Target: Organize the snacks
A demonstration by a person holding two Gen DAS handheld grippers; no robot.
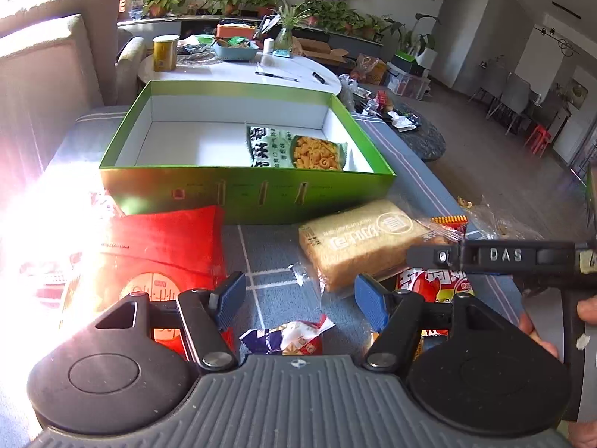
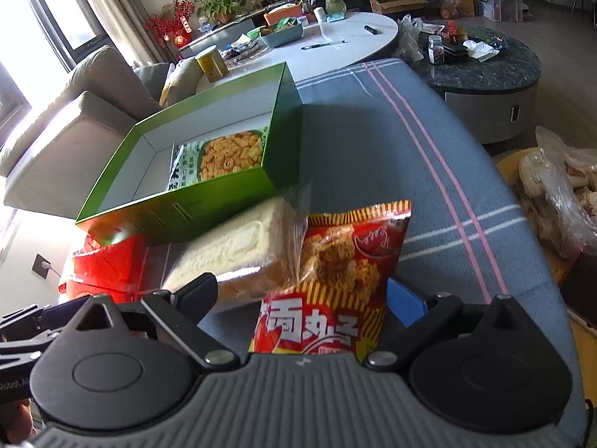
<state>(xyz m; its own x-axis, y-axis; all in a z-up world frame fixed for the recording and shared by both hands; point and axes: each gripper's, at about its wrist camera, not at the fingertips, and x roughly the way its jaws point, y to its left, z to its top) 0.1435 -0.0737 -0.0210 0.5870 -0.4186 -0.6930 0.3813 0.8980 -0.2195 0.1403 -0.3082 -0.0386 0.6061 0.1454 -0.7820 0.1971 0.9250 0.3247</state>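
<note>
A green box (image 1: 246, 190) with a white inside stands on the blue cloth and shows in the right wrist view too (image 2: 220, 186). A green snack bag (image 1: 294, 147) lies in it (image 2: 220, 156). My left gripper (image 1: 298, 300) is open and empty above the cloth, with a small blue-and-red packet (image 1: 287, 338) between its fingers. A red bag (image 1: 164, 246) lies to its left and a wrapped bread loaf (image 1: 358, 239) to its right. My right gripper (image 2: 302, 291) is open around a red noodle snack bag (image 2: 335, 276), beside the loaf (image 2: 238, 250).
A white oval table (image 1: 242, 69) with a yellow can (image 1: 165, 52), a tray and pens stands behind the box. A dark round table (image 2: 485, 63) holds clutter. A beige sofa (image 2: 74, 127) is on the left. Plastic bags (image 2: 559, 186) lie at the right.
</note>
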